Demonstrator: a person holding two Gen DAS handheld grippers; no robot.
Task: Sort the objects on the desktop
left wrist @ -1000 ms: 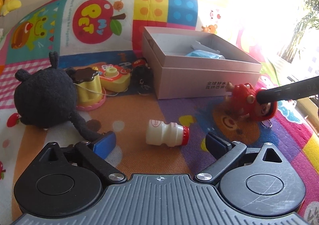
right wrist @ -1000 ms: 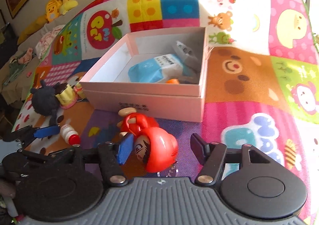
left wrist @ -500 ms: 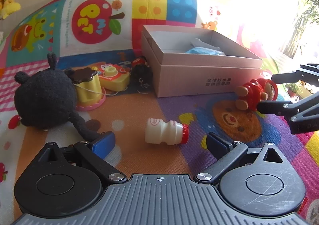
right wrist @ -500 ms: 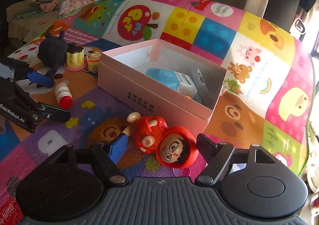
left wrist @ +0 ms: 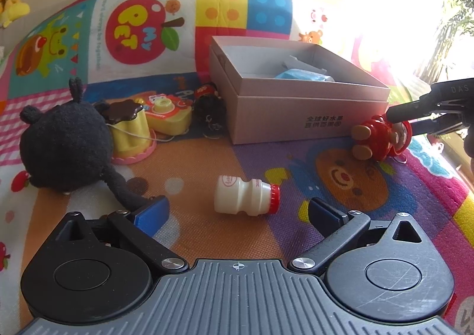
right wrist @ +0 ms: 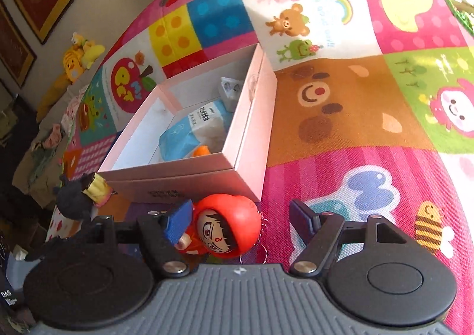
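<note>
The right gripper (right wrist: 241, 221) is seen closing around the red doll (right wrist: 226, 223), low in the frame beside the box (right wrist: 251, 154); its right pad is not touching. The doll's body is hidden. The left gripper (left wrist: 237, 212) is held open near the bottle (left wrist: 246, 197).

A colourful cartoon play mat (left wrist: 189, 163) covers the surface. On it lie an open pink box (left wrist: 284, 118), a red-hooded doll (left wrist: 379, 139) by the box's near corner, a small white bottle (left wrist: 246, 198) on its side, a black plush toy (left wrist: 65, 145), a yellow pudding toy (left wrist: 130, 130) and a yellow toy camera (left wrist: 169, 112).
</note>
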